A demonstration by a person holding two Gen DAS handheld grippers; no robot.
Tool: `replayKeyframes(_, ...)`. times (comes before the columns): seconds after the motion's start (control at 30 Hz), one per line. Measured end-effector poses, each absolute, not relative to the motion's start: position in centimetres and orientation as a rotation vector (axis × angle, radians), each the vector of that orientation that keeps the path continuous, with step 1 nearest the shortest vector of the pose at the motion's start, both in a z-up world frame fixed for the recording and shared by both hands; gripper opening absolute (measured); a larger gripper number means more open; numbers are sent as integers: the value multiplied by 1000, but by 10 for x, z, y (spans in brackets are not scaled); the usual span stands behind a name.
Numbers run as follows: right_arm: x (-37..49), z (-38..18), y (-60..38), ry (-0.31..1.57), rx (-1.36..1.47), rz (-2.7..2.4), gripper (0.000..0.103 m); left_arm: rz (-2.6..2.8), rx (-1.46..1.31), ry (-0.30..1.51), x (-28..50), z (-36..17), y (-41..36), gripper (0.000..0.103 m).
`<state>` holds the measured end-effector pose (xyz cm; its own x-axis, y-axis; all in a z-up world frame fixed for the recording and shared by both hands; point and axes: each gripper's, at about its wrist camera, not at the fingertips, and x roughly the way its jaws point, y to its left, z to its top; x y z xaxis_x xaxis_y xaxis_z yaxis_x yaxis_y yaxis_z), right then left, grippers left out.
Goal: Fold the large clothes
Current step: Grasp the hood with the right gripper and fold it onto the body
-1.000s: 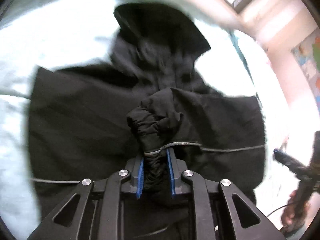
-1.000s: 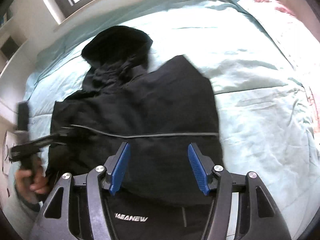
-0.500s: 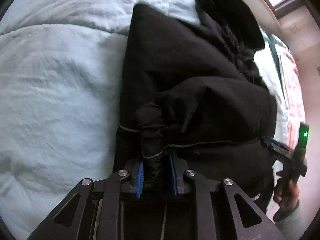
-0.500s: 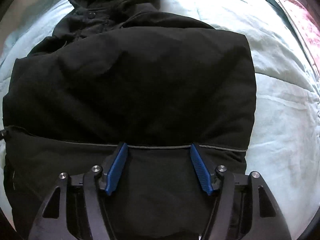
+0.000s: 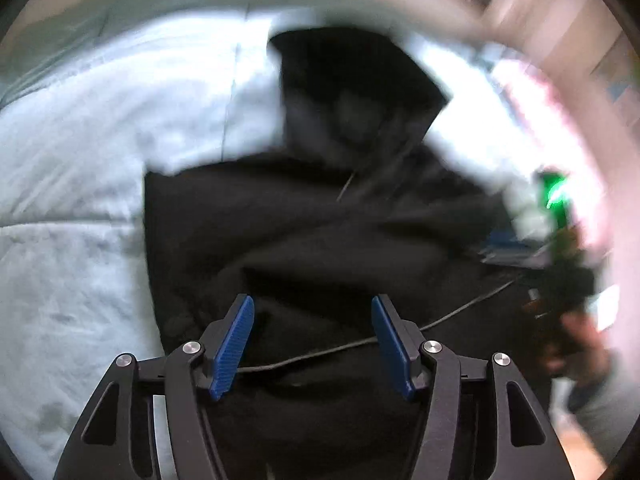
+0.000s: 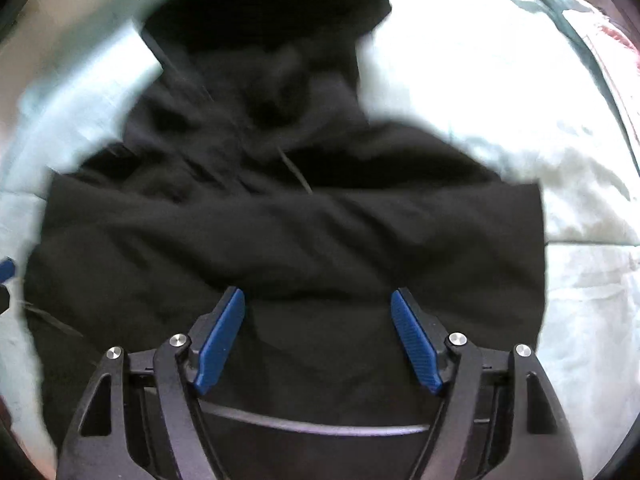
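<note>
A black hooded jacket (image 5: 320, 216) lies on the pale blue bed, sleeves folded in across the body, hood (image 5: 344, 76) at the far end. It also shows in the right wrist view (image 6: 296, 240), hood (image 6: 264, 12) at the top. My left gripper (image 5: 312, 338) is open and empty, hovering over the jacket's near hem. My right gripper (image 6: 318, 338) is open and empty over the jacket's lower part. The right gripper with a green light (image 5: 556, 236) shows blurred at the right of the left wrist view.
The pale blue quilt (image 5: 80, 200) spreads to the left of the jacket and to its right (image 6: 580, 280). A pink patterned pillow or cover (image 6: 612, 36) lies at the far right. A wall and window frame (image 5: 540, 12) stand beyond the bed.
My left gripper has let go of the bunched sleeve cuff and opened. Both grippers have pulled back from the jacket; both views are blurred by motion.
</note>
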<state>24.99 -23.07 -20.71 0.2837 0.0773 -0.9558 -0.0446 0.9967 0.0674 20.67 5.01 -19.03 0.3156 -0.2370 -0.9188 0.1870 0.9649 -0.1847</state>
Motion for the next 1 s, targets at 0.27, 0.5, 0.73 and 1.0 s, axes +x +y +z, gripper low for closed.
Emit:
replayKeyframes(0.27, 247, -214, -234, 1255, -1, 96, 94, -193, 80, 1291, 216, -229, 38, 61)
replayKeyframes(0.5, 253, -146, -271, 1147, 126, 198, 92, -377, -71, 1084, 232, -138, 53, 62)
replayKeyframes(0.73, 342, -102, -299, 1020, 134, 116, 92, -270, -133, 964, 362, -118, 47, 65)
replayKeyframes(1.0, 429, -136, -306, 1039, 272, 98, 87, -124, -173, 1043, 459, -168, 45, 65)
